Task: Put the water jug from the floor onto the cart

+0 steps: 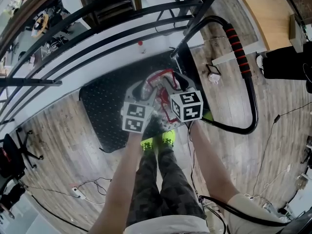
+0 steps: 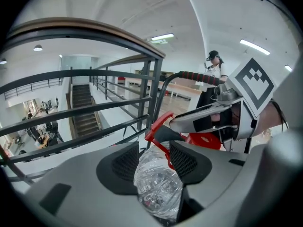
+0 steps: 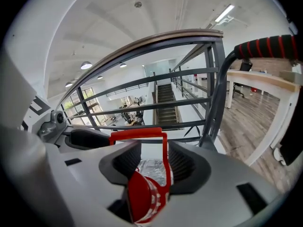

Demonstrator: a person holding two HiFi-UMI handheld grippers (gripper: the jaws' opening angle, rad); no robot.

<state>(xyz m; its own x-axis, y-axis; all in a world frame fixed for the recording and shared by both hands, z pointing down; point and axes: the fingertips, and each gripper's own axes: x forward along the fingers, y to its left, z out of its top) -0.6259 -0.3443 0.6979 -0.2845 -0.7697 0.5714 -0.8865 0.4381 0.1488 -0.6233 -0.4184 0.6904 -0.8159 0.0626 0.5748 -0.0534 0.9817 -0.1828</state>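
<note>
Water jug (image 2: 158, 186): clear body, red cap and carry handle, standing on the black deck of the cart (image 1: 105, 106); placing judged all but done. Left gripper (image 2: 154, 161) released, jaws spread about the jug's body; right gripper (image 3: 154, 162) released about the cap and handle. Next move calls for drawing both back clear of the handle without tipping the jug.

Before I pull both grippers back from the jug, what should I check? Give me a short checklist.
1. Water jug over the cart deck: ok.
2. Left gripper jaws apart: ok.
3. Right gripper jaws apart: ok.
4. Red handle clear of the right gripper's jaws: not ok, it stands between them.
5. Jug stable by itself: cannot tell.
</note>
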